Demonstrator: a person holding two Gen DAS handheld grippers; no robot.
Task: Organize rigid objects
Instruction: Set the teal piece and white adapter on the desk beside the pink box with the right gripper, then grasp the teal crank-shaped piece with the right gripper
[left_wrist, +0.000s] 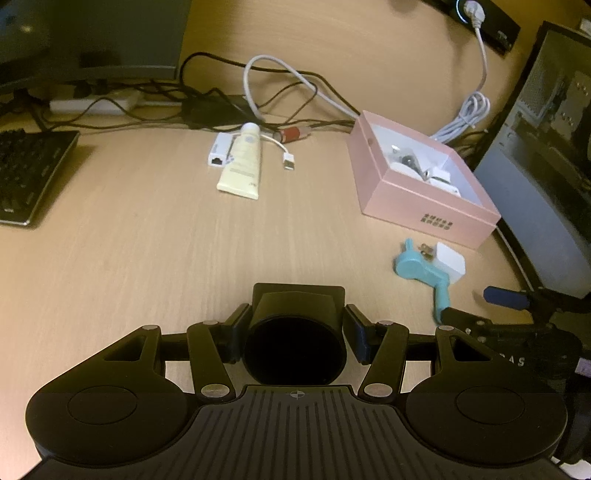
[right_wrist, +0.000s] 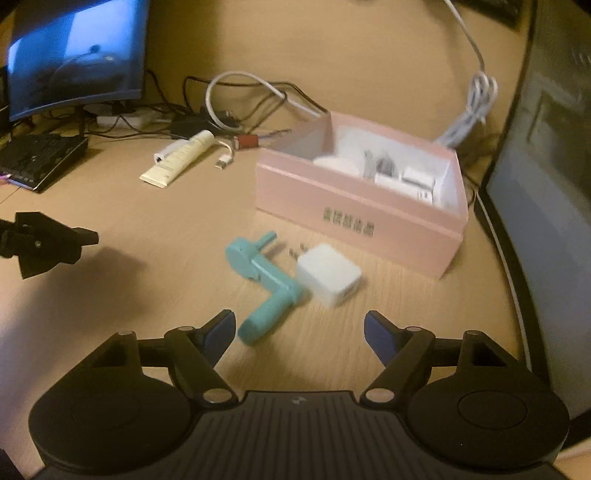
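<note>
My left gripper (left_wrist: 297, 326) is shut on a black cylindrical object (left_wrist: 295, 339) with a square cap and holds it above the desk. It also shows at the left edge of the right wrist view (right_wrist: 48, 243). My right gripper (right_wrist: 299, 332) is open and empty, just short of a teal crank handle (right_wrist: 266, 284) and a white charger plug (right_wrist: 328, 275) lying side by side. Both also show in the left wrist view: the handle (left_wrist: 421, 271) and the plug (left_wrist: 448, 260). An open pink box (right_wrist: 354, 218) with several white items stands behind them; it also shows in the left wrist view (left_wrist: 417, 206).
A cream tube (left_wrist: 242, 164), a white adapter (left_wrist: 218, 149), a USB plug (left_wrist: 289, 161) and a red connector (left_wrist: 293, 133) lie mid-desk before tangled cables (left_wrist: 258, 92). A keyboard (left_wrist: 26, 173) is left, a monitor (right_wrist: 74, 55) back left, a computer case (left_wrist: 546, 155) right.
</note>
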